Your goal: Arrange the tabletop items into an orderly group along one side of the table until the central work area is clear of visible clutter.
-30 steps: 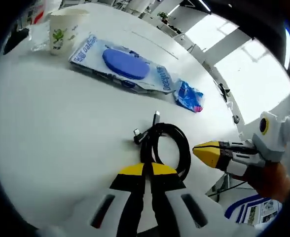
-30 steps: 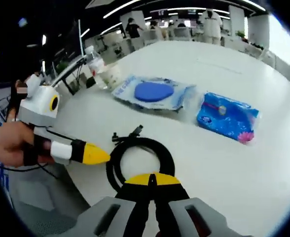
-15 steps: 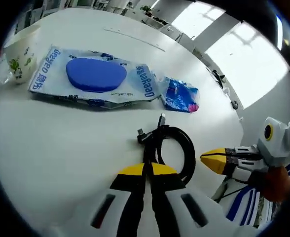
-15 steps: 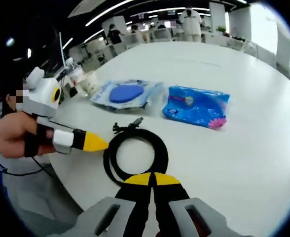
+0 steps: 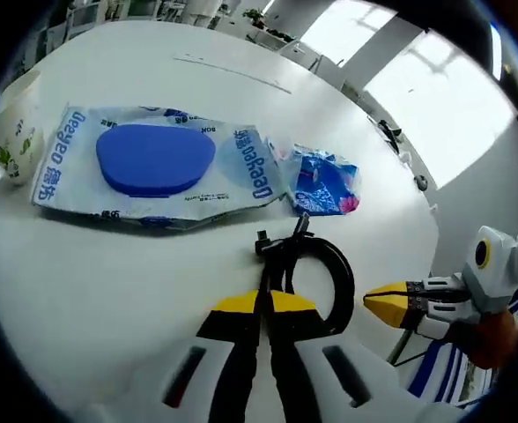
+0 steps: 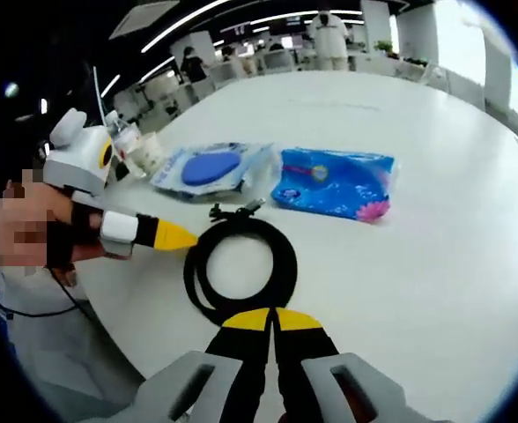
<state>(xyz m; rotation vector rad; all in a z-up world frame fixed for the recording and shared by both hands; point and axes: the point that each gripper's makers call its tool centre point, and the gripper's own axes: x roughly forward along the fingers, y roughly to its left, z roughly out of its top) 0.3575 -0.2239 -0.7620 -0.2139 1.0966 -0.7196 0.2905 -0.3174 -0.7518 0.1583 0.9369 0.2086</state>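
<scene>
Gripping the coiled black cable (image 5: 307, 269) lower centre with both the left gripper (image 5: 263, 304) and right gripper (image 6: 272, 319), jaws clamped; you're lining it up beside the blue packets (image 6: 334, 182), next release.

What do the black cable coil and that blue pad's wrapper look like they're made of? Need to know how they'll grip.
Black cable coil: seemingly rubbery or plastic-jacketed cord, matte with a slight sheen, ending in metal-looking plugs. It holds its loop shape, so fairly stiff.
Wrapper: thin clear plastic film, glossy and wrinkled, printed with blue letters; the blue pad shows through. Likely slippery.
</scene>
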